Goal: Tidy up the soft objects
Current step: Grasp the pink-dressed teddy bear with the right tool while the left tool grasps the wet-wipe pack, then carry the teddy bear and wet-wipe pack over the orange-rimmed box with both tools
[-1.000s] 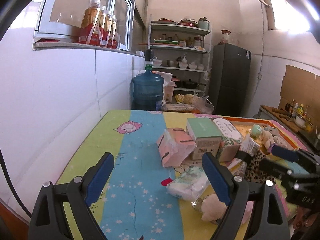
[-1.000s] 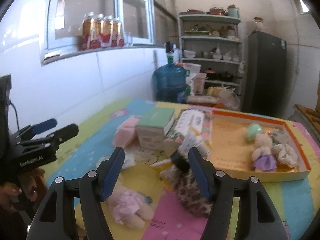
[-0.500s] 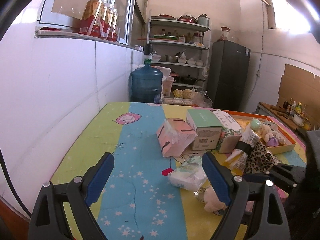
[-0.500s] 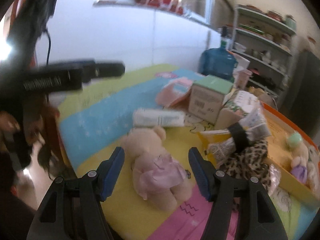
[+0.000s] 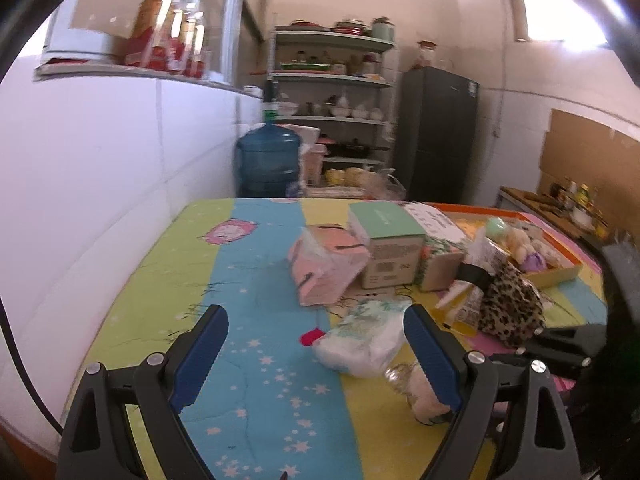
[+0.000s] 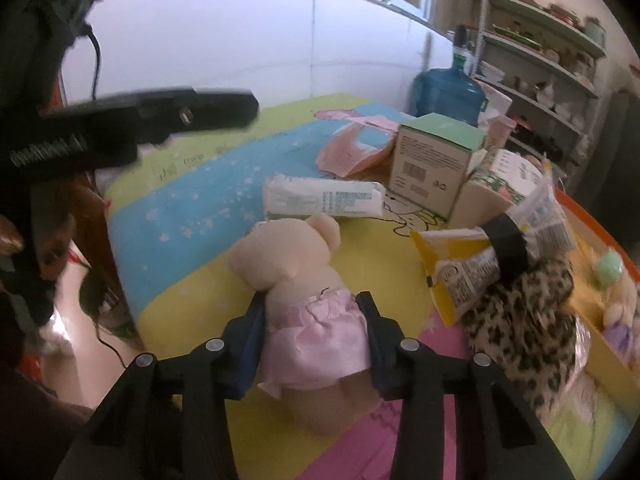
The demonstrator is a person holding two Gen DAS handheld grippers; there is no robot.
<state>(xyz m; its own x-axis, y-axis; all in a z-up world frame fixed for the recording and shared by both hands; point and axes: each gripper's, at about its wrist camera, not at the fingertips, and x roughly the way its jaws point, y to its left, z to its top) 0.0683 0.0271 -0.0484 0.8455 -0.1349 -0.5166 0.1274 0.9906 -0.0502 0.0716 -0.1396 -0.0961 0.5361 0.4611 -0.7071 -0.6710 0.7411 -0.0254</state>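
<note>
1. My right gripper [image 6: 312,316] has just been closing; its blue pads now sit against both sides of the teddy bear [image 6: 304,280] at the waist, over the pink skirt. I read this as a grip on the bear, though how firm it is I can't tell.
2. The waist looks like the sensible spot: narrowest part and soft enough to squash between the pads, while the head would bulge out.
3. The bear lies on its back on the yellow band of the play mat [image 5: 260,380], close to the mat's near edge, head towards the wrapped tissue pack [image 6: 324,200] just beyond it.
4. My left gripper [image 5: 316,344] hangs wide and empty over the blue starred band, near the near edge. Nothing sits between its pads; I judge it parked clear so the right side has room.
5. The orange tray [image 6: 600,344] sits towards the far right corner of the mat and already holds small plush toys [image 5: 520,240]. Likely destination for the bear, so the sorting looks partly done.
6. A leopard-print pouch [image 6: 520,320] with packets strapped to it lies between bear and tray. A carry across needs a lift over it.
7. The green-topped box [image 6: 432,160] and pink tissue packet [image 6: 352,152] stand mid-mat, well clear of the grip.
</note>
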